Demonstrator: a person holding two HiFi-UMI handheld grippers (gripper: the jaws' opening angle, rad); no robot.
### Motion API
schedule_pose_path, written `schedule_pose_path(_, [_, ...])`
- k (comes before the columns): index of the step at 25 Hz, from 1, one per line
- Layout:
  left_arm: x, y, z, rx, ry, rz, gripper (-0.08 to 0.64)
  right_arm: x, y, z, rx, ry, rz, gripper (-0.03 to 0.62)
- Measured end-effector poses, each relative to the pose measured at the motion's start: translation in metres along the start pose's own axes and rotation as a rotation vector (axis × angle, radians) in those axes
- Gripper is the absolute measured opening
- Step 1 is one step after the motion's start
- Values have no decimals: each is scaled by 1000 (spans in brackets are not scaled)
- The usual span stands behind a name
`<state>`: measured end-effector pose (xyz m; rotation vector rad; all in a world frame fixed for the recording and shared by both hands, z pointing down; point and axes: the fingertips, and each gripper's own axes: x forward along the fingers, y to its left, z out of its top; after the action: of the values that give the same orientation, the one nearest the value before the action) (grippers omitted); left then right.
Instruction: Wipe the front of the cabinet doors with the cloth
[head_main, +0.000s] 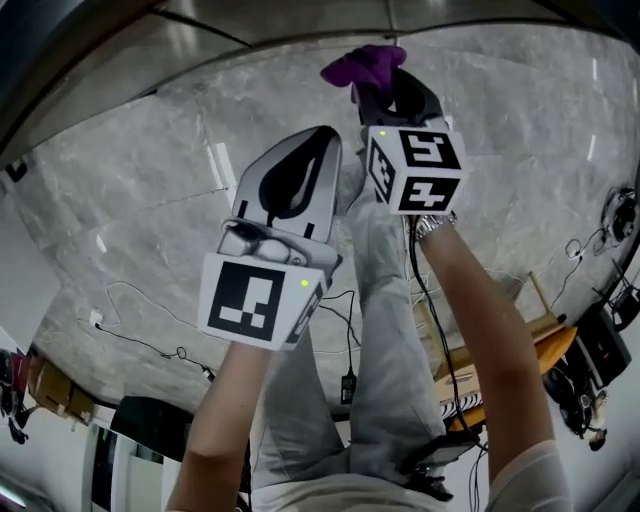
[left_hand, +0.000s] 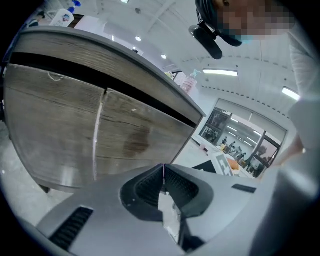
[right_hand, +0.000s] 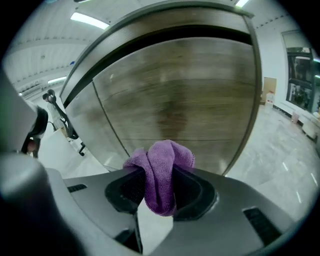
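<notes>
Head view: the left hand-held gripper (head_main: 318, 145) is hovering beside the right hand-held gripper (head_main: 388, 80), which is carrying a purple cloth (head_main: 362, 62).
Left gripper view: its jaws are sitting clenched and empty, facing the wooden cabinet doors (left_hand: 125, 130).
Right gripper view: its jaws are grasping the cloth, facing the doors.

Grippers counted: two, left gripper (left_hand: 163, 169) and right gripper (right_hand: 159, 176). Purple cloth (right_hand: 162, 150): one. Cabinet doors (left_hand: 142, 135) in view: two, with one seam (left_hand: 98, 135) between them.
</notes>
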<state>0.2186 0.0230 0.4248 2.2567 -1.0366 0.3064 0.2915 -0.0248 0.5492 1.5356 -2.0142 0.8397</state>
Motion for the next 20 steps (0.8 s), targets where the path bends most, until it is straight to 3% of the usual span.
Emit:
schedule_pose_path(9, [-73,136,25,-51,-68,138,17,92,125,8,-33,35,62,138])
schedule_pose_path(16, [-106,187,24,-95,-105,206,17,132,134,16,-2,29,-22,138])
schedule_pose_path(20, [-105,184,13,-95,-103,231,17,136,129,17,-52,14,10,138])
